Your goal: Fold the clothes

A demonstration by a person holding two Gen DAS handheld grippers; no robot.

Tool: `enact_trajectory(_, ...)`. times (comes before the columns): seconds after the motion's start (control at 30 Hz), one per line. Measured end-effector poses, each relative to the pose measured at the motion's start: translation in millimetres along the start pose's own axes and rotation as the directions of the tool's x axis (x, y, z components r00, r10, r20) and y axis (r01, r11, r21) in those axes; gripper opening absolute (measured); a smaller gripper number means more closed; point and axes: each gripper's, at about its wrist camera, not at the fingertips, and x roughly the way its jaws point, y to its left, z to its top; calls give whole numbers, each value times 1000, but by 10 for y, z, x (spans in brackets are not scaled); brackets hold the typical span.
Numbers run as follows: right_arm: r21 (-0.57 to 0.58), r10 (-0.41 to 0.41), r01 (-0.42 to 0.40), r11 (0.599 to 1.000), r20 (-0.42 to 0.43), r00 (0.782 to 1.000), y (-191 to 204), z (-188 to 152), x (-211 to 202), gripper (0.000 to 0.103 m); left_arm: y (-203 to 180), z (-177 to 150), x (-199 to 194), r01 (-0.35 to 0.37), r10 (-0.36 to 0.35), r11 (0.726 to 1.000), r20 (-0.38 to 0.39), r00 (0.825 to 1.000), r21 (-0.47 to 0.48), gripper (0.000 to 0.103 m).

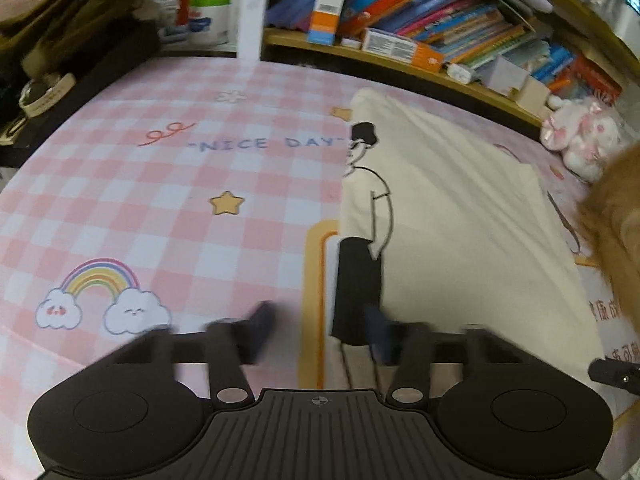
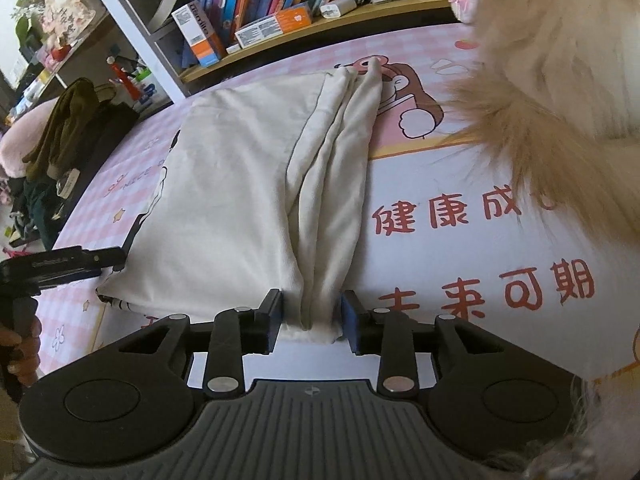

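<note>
A cream T-shirt [image 2: 240, 184] with a black cartoon figure lies partly folded on the pink checked bed sheet [image 1: 160, 208]. It also shows in the left wrist view [image 1: 460, 208]. My left gripper [image 1: 320, 332] is open, blurred by motion, at the shirt's left near edge above the printed figure. It appears in the right wrist view [image 2: 60, 264] at the shirt's left corner. My right gripper [image 2: 312, 320] has its jaws apart on either side of a bunched fold [image 2: 320, 280] at the shirt's right near edge, the pads [image 2: 276, 320] close to the cloth.
A bookshelf [image 1: 440, 20] with books and boxes runs along the far side of the bed. A pink plush toy [image 1: 580, 136] sits at far right. A furry tan animal [image 2: 560, 80] crowds the right side. Dark clothes [image 2: 72, 128] pile at the left.
</note>
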Motion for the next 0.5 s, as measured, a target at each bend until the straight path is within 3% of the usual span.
enact_trajectory(0.03,6,-1,1,1000,2,1000,-4,-5,-5,31,-3,-15,-15,6,-6,1000,-2,1000,1,4)
enact_trajectory(0.3,39,-8,8,999,5,1000,-14,-17,-16,31,-30,-139,-136,54,-54,999,-15,998,9,2)
enact_trajectory(0.5,94,55,-52,994,-31,998,-75,-95,-98,31,78,-252,-257,65,-65,998,-8,998,4,3)
